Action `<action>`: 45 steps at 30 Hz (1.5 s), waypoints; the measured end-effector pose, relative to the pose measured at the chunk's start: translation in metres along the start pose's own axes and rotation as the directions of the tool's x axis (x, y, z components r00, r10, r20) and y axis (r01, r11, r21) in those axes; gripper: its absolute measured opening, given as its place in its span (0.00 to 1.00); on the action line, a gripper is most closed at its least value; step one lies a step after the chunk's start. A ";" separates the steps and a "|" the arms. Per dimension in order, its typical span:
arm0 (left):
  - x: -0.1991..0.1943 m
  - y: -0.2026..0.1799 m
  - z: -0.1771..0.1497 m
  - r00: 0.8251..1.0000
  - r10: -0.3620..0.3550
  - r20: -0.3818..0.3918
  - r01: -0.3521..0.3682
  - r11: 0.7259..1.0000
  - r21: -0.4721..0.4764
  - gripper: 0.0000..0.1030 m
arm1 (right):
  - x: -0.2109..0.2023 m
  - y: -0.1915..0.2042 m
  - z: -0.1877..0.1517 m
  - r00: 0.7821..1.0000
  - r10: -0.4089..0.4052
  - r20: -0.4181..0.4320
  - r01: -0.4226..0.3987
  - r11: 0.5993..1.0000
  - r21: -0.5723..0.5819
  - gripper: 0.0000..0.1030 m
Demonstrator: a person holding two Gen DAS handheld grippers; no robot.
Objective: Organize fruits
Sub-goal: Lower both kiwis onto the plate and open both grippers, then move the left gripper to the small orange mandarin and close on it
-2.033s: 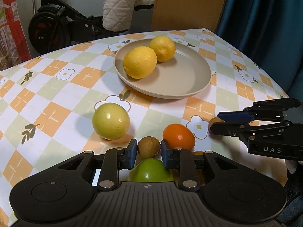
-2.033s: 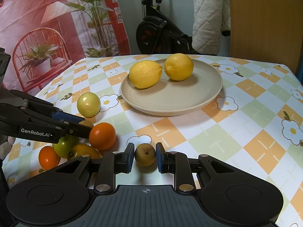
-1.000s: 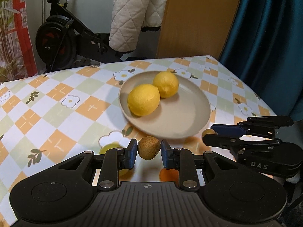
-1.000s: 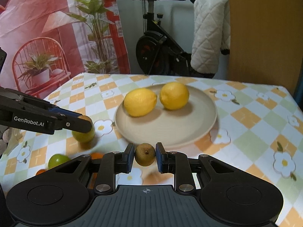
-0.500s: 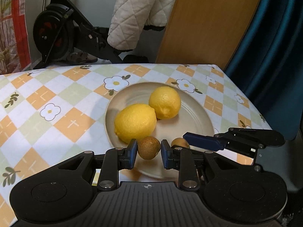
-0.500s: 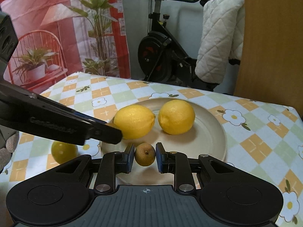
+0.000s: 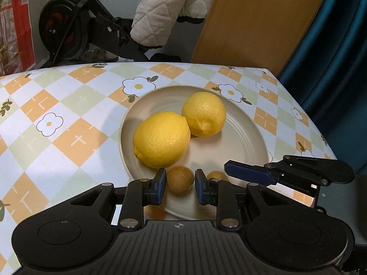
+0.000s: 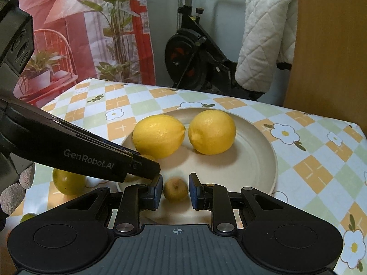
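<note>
Both grippers now over plate (image 7: 257,137) near rim, kiwis (image 7: 180,180) held

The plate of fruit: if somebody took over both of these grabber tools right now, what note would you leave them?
Left gripper: shut on a small brown fruit, over the near part of the plate.
Right gripper: a second brown fruit between its pads, also over the plate; its jaws have just begun opening.
Done: two lemons lie on the plate.
Left: set both brown fruits down, then probably fetch the green fruit on the tablecloth beside the plate.
</note>
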State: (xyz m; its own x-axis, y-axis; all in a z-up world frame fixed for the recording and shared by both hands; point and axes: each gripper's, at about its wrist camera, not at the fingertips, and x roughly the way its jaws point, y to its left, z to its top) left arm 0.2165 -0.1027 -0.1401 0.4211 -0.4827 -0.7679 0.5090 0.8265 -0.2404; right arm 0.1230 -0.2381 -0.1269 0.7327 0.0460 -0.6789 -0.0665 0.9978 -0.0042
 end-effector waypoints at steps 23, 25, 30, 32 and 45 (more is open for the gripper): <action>-0.108 0.010 -0.045 0.988 0.065 0.138 -0.068 0.998 0.017 0.28 | -0.060 0.030 -0.024 0.997 0.072 0.024 -0.073 0.996 0.043 0.28; -0.114 0.015 -0.050 0.987 0.067 0.144 -0.067 0.998 -0.008 0.28 | -0.060 0.034 -0.025 0.997 0.080 0.019 -0.081 0.996 0.042 0.28; -0.119 0.020 -0.060 0.985 0.082 0.149 -0.075 0.996 -0.048 0.28 | -0.061 0.043 -0.029 0.995 0.099 0.006 -0.100 0.994 0.042 0.28; -0.119 0.021 -0.064 0.985 0.089 0.150 -0.081 0.995 -0.061 0.28 | -0.060 0.044 -0.030 0.994 0.105 -0.001 -0.105 0.993 0.044 0.28; -0.117 0.024 -0.077 0.985 0.104 0.138 -0.090 0.991 -0.102 0.28 | -0.051 0.056 -0.034 0.988 0.151 -0.046 -0.148 0.988 0.045 0.28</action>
State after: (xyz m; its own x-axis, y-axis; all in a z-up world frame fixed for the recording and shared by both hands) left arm 0.1221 -0.0037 -0.1014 0.5712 -0.4296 -0.6994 0.3896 0.8919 -0.2296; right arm 0.0593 -0.1861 -0.1172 0.6821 0.1934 -0.7052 -0.1439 0.9810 0.1298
